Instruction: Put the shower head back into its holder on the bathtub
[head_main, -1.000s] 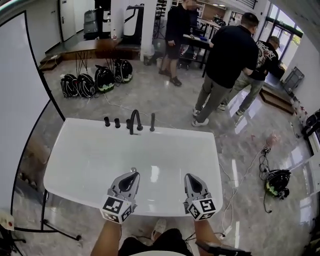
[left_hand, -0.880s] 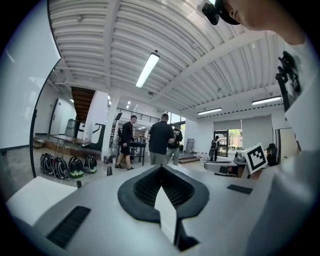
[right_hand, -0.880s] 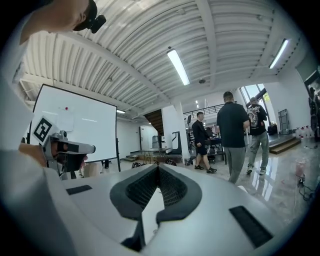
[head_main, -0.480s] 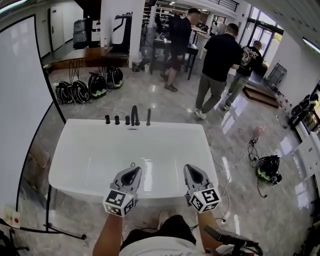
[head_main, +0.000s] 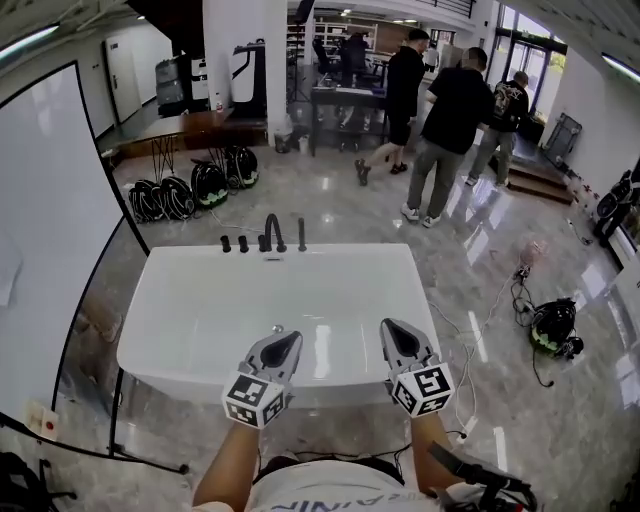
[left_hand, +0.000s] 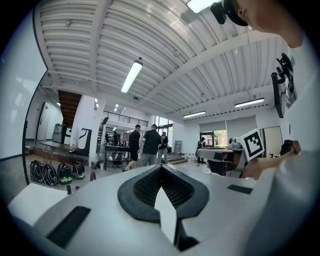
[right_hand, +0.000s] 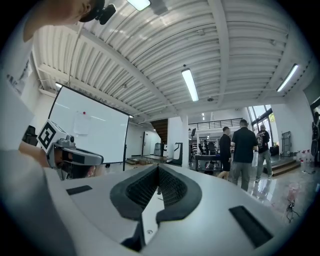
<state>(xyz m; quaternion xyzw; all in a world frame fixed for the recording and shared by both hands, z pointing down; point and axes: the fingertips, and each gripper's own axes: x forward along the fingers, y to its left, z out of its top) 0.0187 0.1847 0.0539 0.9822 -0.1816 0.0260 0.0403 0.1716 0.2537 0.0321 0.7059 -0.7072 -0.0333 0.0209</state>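
Note:
A white bathtub stands below me, seen in the head view. On its far rim stand a black curved faucet, two small black knobs and a slim black upright shower head. My left gripper and right gripper hover side by side over the tub's near rim, far from the fixtures. Both point level across the tub. The left gripper and the right gripper each have their jaws together with nothing between them.
A large whiteboard on a black stand runs along the tub's left side. Several helmets lie on the floor beyond the tub. Three people stand further back. Cables and another helmet lie at the right.
Both grippers have risen and drawn back a little towards the tub's near rim. The head view now takes in more of the room. The people behind have walked farther away.

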